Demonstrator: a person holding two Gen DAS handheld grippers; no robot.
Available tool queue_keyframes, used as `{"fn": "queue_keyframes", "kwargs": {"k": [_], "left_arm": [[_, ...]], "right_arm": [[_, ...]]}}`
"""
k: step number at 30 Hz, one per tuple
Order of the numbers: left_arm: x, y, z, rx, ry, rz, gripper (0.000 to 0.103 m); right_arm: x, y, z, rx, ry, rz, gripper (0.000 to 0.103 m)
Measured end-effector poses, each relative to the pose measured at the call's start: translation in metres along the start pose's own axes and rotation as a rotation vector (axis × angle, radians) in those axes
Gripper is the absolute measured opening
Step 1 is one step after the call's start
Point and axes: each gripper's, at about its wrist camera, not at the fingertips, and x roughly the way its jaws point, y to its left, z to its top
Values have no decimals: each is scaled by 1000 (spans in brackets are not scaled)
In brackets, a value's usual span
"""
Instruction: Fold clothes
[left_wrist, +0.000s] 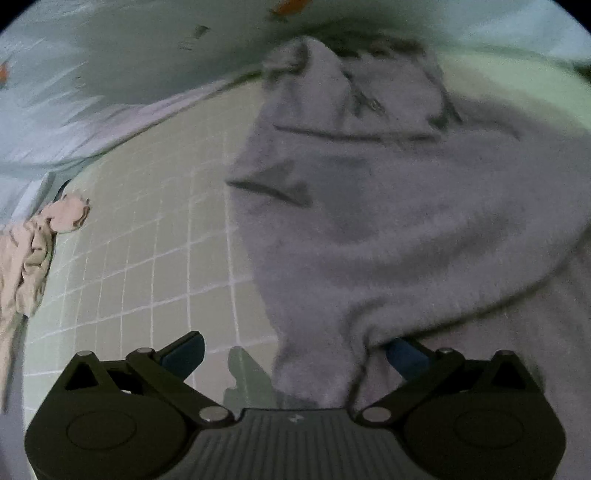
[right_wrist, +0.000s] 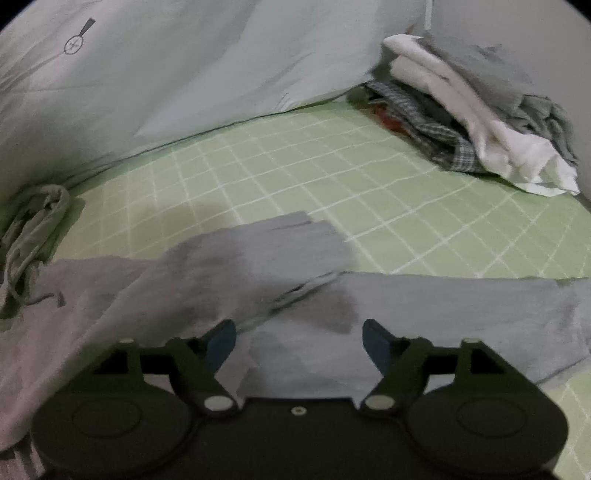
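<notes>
A grey garment (left_wrist: 388, 221) lies spread over the green checked sheet (left_wrist: 147, 258) and fills the middle and right of the left wrist view. My left gripper (left_wrist: 293, 350) is open wide at the garment's near edge. A fold of cloth drapes over its right fingertip (left_wrist: 404, 356), and the left one sits over bare sheet. In the right wrist view the same grey garment (right_wrist: 258, 258) lies flat with a sleeve folded across it. My right gripper (right_wrist: 299, 336) hovers open just above the cloth, with nothing between its fingers.
A pile of clothes (right_wrist: 472, 122), white, plaid and grey, sits at the back right. A pale quilt (right_wrist: 184, 74) is bunched along the far side. A crumpled beige garment (left_wrist: 33, 251) lies at the left, also visible as a crumpled beige garment (right_wrist: 37, 221) in the right view.
</notes>
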Motion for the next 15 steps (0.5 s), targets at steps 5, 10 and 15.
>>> {"fn": "queue_keyframes", "kwargs": {"k": [5, 10, 15], "left_arm": [[4, 29, 0, -154, -30, 137, 103], [15, 71, -4, -313, 38, 218, 103], [9, 60, -7, -242, 19, 198, 103]], "right_arm": [[6, -4, 3, 88, 20, 63, 80], [19, -14, 7, 228, 40, 116, 82], [25, -7, 16, 257, 41, 119, 82]]}}
